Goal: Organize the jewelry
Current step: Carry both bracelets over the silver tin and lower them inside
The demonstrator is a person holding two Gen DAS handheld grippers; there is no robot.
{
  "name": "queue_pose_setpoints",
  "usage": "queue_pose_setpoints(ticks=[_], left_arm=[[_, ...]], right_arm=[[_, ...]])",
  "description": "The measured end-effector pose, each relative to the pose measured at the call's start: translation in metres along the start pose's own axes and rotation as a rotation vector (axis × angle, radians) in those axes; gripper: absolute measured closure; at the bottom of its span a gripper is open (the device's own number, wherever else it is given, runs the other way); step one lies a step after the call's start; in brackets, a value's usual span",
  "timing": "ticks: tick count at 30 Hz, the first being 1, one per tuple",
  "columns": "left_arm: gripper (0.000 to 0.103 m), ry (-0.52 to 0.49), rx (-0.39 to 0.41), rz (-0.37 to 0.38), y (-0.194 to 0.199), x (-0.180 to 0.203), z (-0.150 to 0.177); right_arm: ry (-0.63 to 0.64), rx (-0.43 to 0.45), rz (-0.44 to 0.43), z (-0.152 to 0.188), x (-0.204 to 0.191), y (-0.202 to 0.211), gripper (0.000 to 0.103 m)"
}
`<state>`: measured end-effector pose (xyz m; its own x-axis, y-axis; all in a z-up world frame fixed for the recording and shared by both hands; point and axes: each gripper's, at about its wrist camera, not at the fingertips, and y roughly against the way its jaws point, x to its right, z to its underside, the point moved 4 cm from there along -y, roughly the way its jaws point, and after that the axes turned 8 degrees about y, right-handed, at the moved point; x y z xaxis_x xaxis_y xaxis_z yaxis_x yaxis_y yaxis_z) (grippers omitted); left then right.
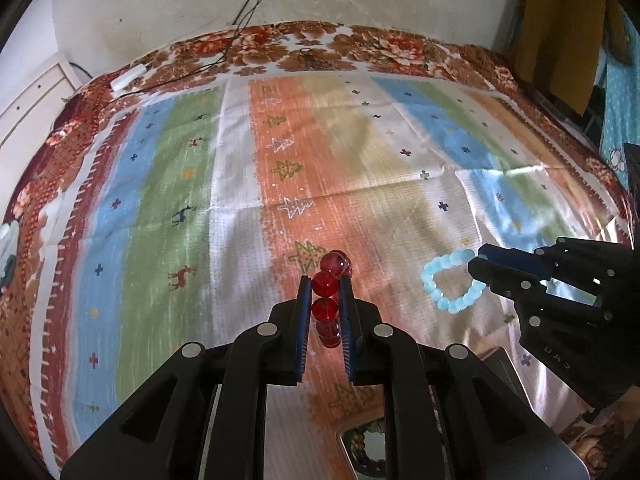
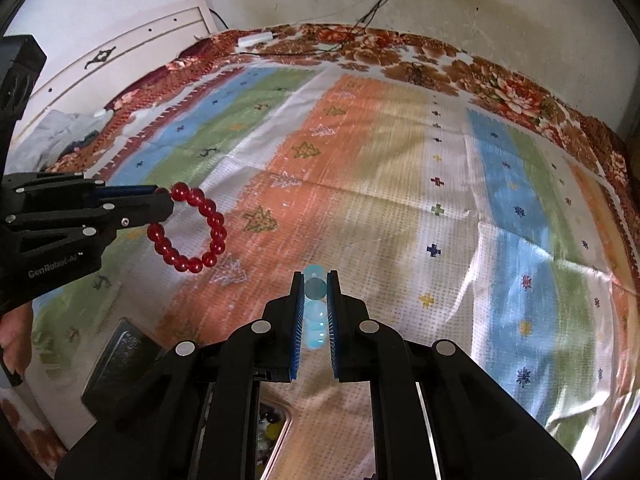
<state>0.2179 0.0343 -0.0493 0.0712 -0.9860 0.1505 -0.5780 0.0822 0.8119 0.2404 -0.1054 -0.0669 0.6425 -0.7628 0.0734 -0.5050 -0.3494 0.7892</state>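
A striped plastic sheet printed with trees and deer (image 1: 320,184) lies spread over a floral-patterned bedcover (image 1: 320,46), which shows past its far and side edges. Above the sheet, the left gripper (image 1: 325,286) clamps a red glass-bead bracelet (image 1: 325,283) between its fingers (image 1: 305,308); the loop hangs to the right of that gripper in the right wrist view (image 2: 188,227). To its right, the right gripper (image 2: 316,286) pinches a pale blue bead bracelet (image 2: 315,312). Both bracelets hang clear of the sheet. Black cables (image 1: 248,4) trail down the far wall onto the bedcover's far edge. A white cabinet (image 2: 132,46) stands at the far left.
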Motion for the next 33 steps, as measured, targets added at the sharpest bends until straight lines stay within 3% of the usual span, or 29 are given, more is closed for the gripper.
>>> queue_pose_setpoints(ticks=[20,33], left_arm=[[0.09,0.058,0.134,0.039,0.063,0.002,0.018],[0.09,0.047,0.145,0.07,0.082,0.007,0.042]], right_arm=[[0.014,0.116,-0.002,-0.007,-0.016,0.045,0.091],[0.016,0.181,-0.034,0.002,-0.027,0.079,0.091]])
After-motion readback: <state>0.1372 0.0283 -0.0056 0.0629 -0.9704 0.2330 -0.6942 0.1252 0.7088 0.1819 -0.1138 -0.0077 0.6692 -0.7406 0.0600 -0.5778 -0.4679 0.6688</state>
